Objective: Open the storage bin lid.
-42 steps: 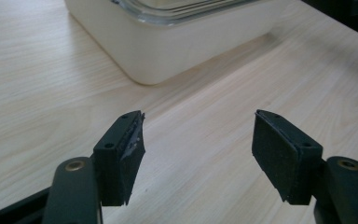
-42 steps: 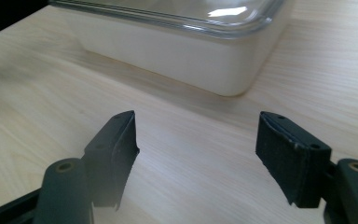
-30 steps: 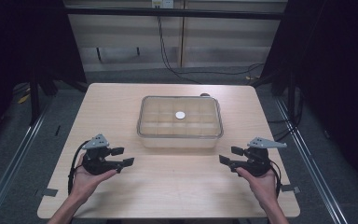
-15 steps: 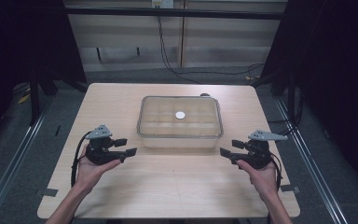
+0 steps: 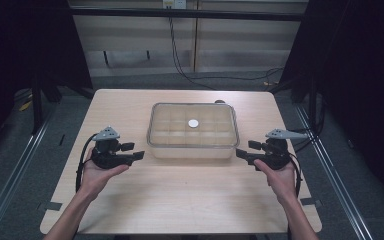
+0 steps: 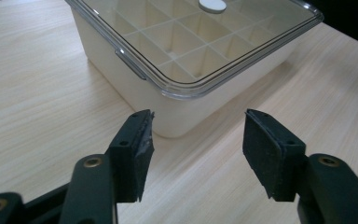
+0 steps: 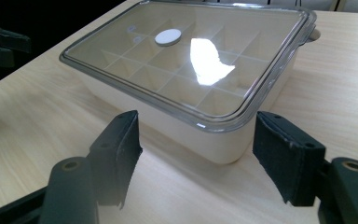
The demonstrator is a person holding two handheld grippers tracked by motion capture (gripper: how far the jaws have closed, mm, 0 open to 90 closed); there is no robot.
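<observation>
Sitting near the middle of the tabletop [image 5: 130, 210], a little toward the far edge: a cream box [image 5: 193, 148] with a clear lid [image 5: 193, 125] closed over a grid of compartments and a small white disc [image 5: 193, 123] at the lid's centre. Hovering just off the box's near left corner: left tongs [image 5: 136, 151], released, jaws spread wide, aiming at that corner [image 6: 177, 126] without touching it. Waiting just beside the near right corner: right tongs [image 5: 244, 150], likewise released, jaws standing apart on either side of the corner [image 7: 219, 149], clear of the wall. Leaving bare wood between box and near edge, with wide strips along the left and right edges too. Lying behind the box by the far edge: a small dark object [image 5: 220, 102], too hidden to tell.
</observation>
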